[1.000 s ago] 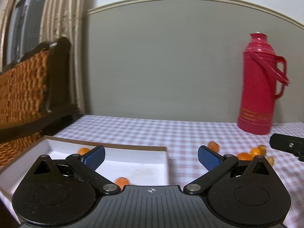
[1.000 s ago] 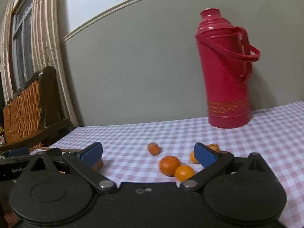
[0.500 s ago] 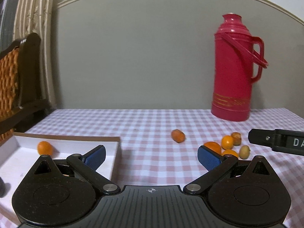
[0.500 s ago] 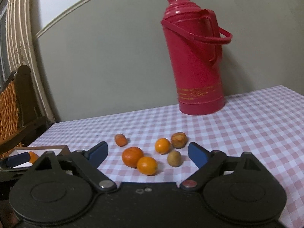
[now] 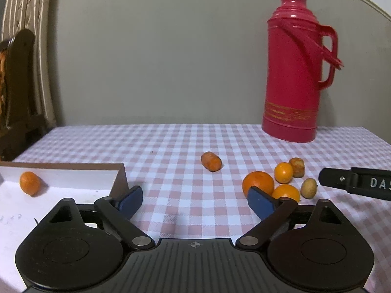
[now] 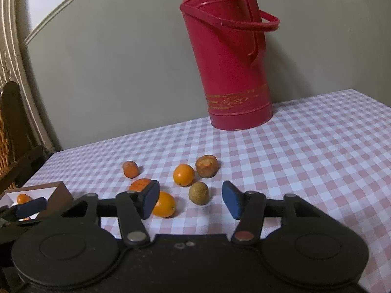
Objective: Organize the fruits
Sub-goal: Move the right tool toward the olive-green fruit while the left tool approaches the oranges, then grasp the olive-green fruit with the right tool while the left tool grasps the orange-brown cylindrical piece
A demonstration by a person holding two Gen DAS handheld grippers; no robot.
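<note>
Right gripper, jaws closing with nothing yet gripped, faces the fruit cluster: the greenish fruit lies just ahead between the pads, so centre on it before pinching; left gripper, also closing and empty, beside the box

Dim, flat indoor light in both wrist views, warm-grey cast, source not visible. Soft short shadows under the fruits on the checked tablecloth; faint shadow right of the red thermos on the grey wall. Dull sheen on thermos, no hard glare. Strong fisheye bend: wall moulding curves, corners vignette black. Slight softness and noise overall; striped curtain at left edge is blurry.
</note>
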